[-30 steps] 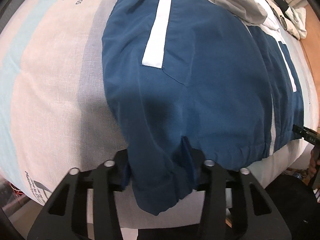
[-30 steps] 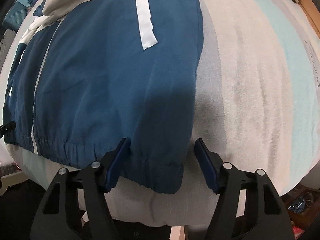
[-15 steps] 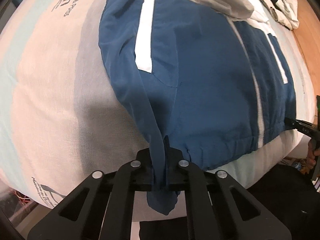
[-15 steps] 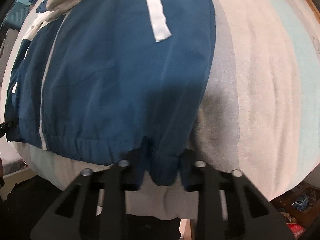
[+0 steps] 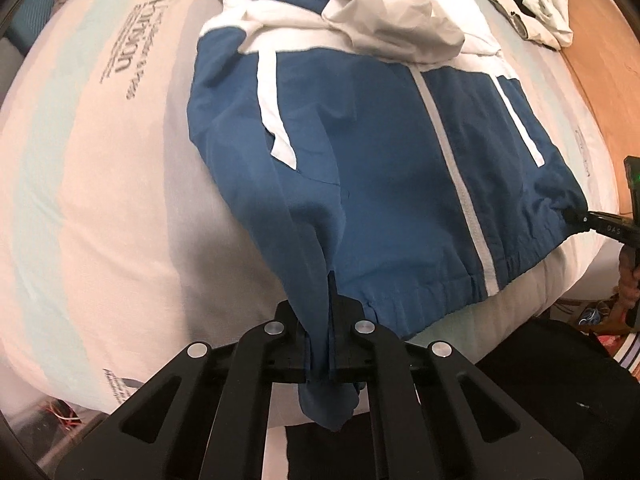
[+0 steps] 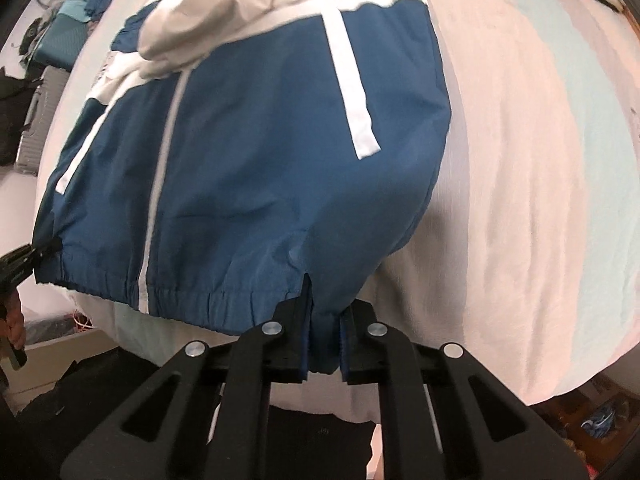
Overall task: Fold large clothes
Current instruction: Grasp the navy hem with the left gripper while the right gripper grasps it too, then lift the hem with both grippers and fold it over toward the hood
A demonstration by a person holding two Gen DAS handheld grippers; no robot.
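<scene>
The blue jacket (image 5: 384, 184) lies spread on the bed (image 5: 100, 208). The left hand-held gripper (image 5: 320, 354) pinches one hem corner; the right hand-held gripper (image 6: 323, 350) clamps the other. Only the left view shows a second pale garment (image 5: 532, 4) by the wooden edge.

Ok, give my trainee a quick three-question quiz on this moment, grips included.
1. True or false: both grippers are shut on the jacket.
2. Which part of the jacket does the left gripper hold? A hood, B hem corner, C sleeve cuff.
3. Fill in: the zip stripe down the jacket's front is ____.

Key:
1. True; the right gripper also clamps the hem.
2. B.
3. White.
</scene>
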